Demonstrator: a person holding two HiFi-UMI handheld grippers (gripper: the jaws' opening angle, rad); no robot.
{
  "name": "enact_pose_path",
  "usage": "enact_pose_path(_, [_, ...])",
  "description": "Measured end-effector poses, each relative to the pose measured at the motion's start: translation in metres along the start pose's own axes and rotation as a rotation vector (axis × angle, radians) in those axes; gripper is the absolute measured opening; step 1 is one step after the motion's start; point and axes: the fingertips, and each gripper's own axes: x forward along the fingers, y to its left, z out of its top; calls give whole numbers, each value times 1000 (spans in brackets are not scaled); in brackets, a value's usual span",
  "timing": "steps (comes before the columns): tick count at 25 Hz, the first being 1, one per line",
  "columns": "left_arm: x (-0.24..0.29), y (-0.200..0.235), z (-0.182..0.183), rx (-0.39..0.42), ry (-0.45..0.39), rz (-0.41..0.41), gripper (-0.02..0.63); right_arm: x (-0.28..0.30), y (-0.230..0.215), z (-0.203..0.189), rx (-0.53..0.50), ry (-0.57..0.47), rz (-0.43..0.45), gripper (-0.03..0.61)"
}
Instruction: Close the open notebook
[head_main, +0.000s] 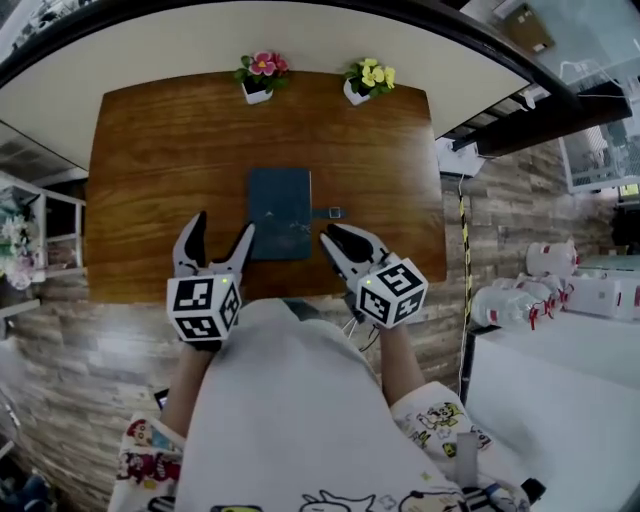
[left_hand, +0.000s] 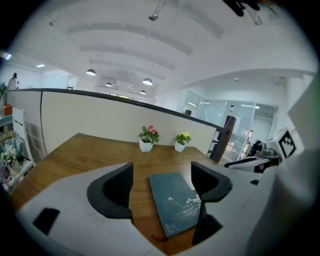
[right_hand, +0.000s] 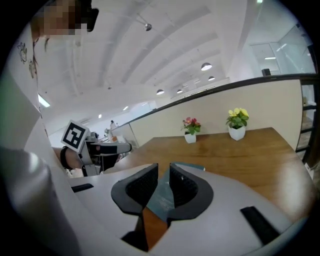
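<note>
While the teal notebook (head_main: 280, 212) lies shut at the middle of the worktop (head_main: 140, 180), both tools hang just below it in the frame — the left hand-held gripper (head_main: 224, 226) spread wide and empty, the right hand-held gripper (head_main: 331, 237) at a narrow gap with nothing in it. The risk, I'd say: 1 jaw snagging the strap tab (head_main: 333, 212) at its right edge, flipping the cover open or skidding the book. The cover's pale emblem and print are too small to read.

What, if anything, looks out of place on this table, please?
Nothing stands out: the notebook lies closed and flat on the table, and the pink-flowered pot and yellow-flowered pot stand upright at its far edge.
</note>
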Motion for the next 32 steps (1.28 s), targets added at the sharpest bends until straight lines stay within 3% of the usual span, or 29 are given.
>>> enact_pose_path(8, [-27,21,38,-32,-111,0,342,10,21,52,-100,-107,19,46])
enact_pose_path(9, [-29,22,41,-36,-123,-2,299,8,22,58,-103,-124,20,44])
enact_pose_path(10, [-31,24,45,-39,-135,0,184,6,24,64,-106,-140,18,40])
enact_pose_path(11, [-33,25,48,-40,-147,2,129,4,25,69,-111,-154,14,38])
enact_pose_path(14, [-36,23,55,-36,-163,-16,126,-4,24,80,-129,-190,-9,33])
enact_pose_path(19, [-38,11,61,2,-163,-72,35,-16,20,87,-134,-229,-48,20])
enact_pose_path(32, [-39,4,59,2,-154,-129,2,-28,9,80,-118,-244,-141,0])
